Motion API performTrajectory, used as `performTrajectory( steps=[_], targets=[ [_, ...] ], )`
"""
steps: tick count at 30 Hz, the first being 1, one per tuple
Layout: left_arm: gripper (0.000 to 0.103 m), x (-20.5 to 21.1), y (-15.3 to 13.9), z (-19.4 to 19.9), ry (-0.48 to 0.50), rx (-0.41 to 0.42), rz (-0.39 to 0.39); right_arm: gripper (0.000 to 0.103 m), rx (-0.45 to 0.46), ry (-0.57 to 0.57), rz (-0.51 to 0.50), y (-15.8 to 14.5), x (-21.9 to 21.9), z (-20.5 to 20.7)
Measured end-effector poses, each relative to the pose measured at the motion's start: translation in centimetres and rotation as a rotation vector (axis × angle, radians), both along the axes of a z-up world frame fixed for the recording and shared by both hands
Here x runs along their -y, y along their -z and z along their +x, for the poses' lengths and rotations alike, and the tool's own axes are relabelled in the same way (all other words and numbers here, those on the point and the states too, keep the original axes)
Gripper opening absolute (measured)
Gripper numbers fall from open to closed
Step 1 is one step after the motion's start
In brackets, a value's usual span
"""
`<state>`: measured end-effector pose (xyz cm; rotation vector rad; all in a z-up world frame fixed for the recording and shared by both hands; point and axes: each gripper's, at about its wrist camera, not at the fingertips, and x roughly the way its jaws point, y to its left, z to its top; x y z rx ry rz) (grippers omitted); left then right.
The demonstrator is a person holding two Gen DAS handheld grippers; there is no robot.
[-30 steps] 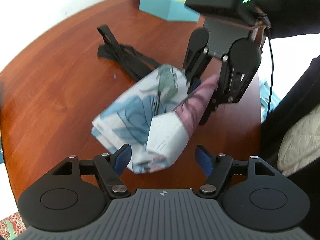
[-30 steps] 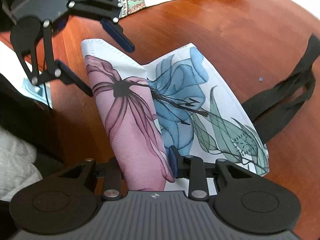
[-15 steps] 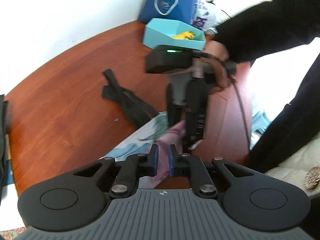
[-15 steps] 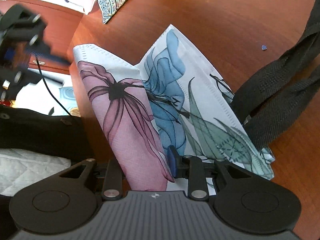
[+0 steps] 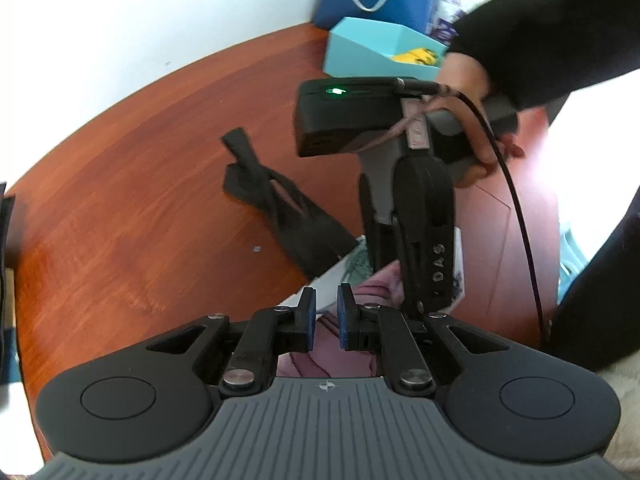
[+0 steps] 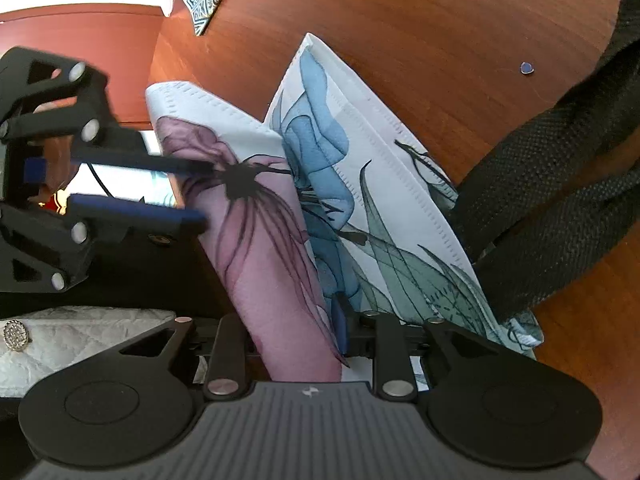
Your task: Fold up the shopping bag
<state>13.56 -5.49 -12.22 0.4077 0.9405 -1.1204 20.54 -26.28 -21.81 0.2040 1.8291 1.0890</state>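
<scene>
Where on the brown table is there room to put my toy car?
Bare wood on the table between the white wall and the black straps. It is crowded around the flowered bag, where both grippers meet, and by the teal box at the far edge.

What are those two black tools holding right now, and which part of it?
Both grip the flowered shopping bag. The right tool, its jaws closing, clamps the pink folded flap's near end; the left tool pinches the same flap's side edge farther up.

left wrist: faces down, close | right wrist: likewise (opposite side) | shared: shopping bag (image 5: 380, 288) (image 6: 360, 200)
</scene>
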Motion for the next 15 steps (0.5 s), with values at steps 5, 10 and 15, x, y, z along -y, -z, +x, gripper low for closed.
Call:
performTrajectory(
  steps=[5,10,15],
  targets=[
    [0.012,-0.6,-0.8,-0.6,0.010,-0.043,-0.017,0.027,-0.011,0.020,0.004,0.1,0.1,-0.3],
    [0.010,-0.7,0.7,-0.8,0.017,0.007,-0.004,0.026,-0.034,0.041,0.006,0.6,0.1,-0.3],
    [0.007,-0.7,1.7,-0.6,-0.001,0.031,-0.008,0.025,-0.042,0.065,-0.031,0.5,-0.5,-0.5]
  ],
)
